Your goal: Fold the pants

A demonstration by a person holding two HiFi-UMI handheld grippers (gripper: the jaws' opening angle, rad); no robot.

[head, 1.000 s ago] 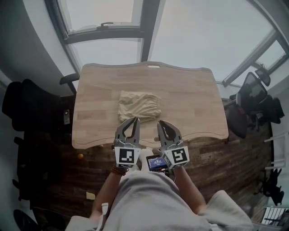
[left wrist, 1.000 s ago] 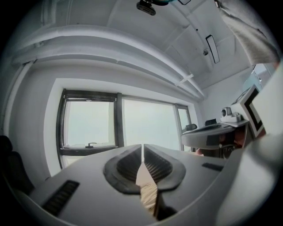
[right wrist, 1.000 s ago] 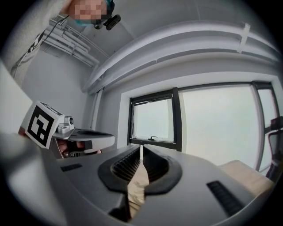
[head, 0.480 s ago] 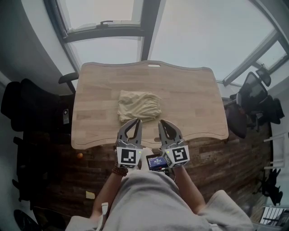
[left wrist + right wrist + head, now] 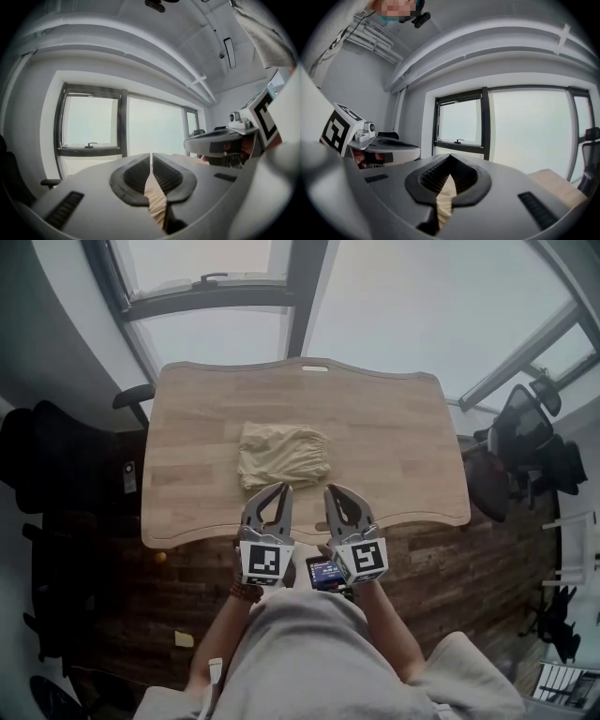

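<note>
The beige pants [image 5: 283,455] lie folded into a small bundle on the wooden table [image 5: 394,456], left of its middle. Both grippers hang side by side over the table's front edge, pointing level at the pants and short of them. My left gripper [image 5: 282,487] is shut, its tips meeting just before the bundle's near edge, with nothing held. My right gripper [image 5: 329,488] is shut and empty too. In the left gripper view the jaws [image 5: 151,154] touch, and the pants [image 5: 155,199] show through the slit behind them. The right gripper view shows the same [image 5: 451,156], with the pants [image 5: 444,199] beyond.
A small lit screen [image 5: 323,573] sits between the two hands. Black office chairs stand left [image 5: 56,456] and right [image 5: 525,427] of the table, and large windows [image 5: 216,287] lie behind it. A small orange object [image 5: 159,557] and a yellow note [image 5: 184,638] lie on the dark wood floor.
Both grippers have sunk a little near the table's front edge, still shut. The pants have not moved on the table.
</note>
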